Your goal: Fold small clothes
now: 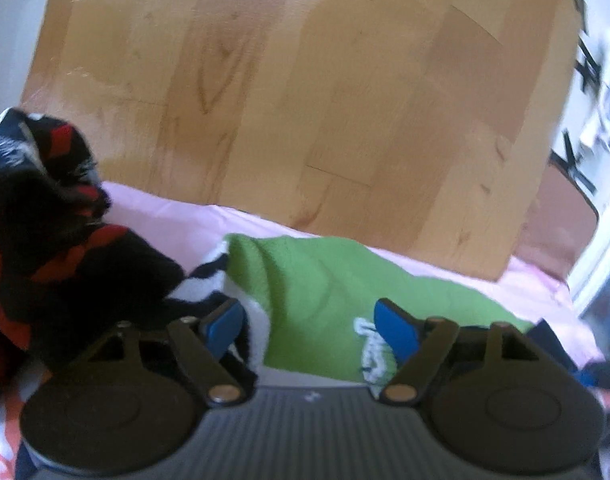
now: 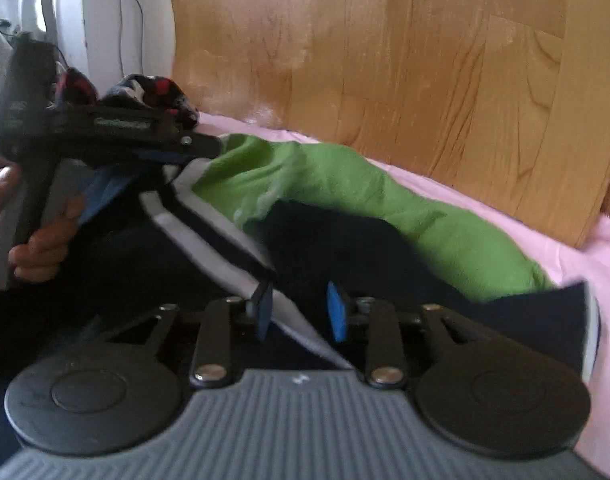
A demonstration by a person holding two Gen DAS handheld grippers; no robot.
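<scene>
While the left hand-held gripper (image 1: 309,324) is hanging over the clothes with its blue pads (image 1: 397,330) spread wide and nothing pressed between them, a green garment (image 1: 325,280) is lying directly ahead of it on a pink sheet (image 1: 165,216). A white drawstring (image 1: 371,350) is trailing from the green cloth beside the right pad, apparently without touching it. In this view the green garment's long axis is running from left to right, roughly parallel to the wooden board (image 1: 305,100) standing behind the bed. A black-and-white striped band (image 1: 203,280) is peeking out at its left end, and a black and red garment (image 1: 45,248) is bunching up further left.

The right hand-held gripper (image 2: 299,312) is standing partly parted, its pads (image 2: 337,316) on either side of a grey-white striped edge (image 2: 225,256) of a dark navy garment (image 2: 345,248); blur is making it hard to tell whether a pad is touching the cloth, but they are not clamping it. From here the green garment (image 2: 345,188) is stretching diagonally from upper left to lower right, draping over the navy one. At the left, a person's hand (image 2: 41,248) is gripping the other gripper's handle, its front reaching over the green garment's upper-left end. The pink sheet (image 2: 565,260) is showing along the wooden board (image 2: 425,60).
</scene>
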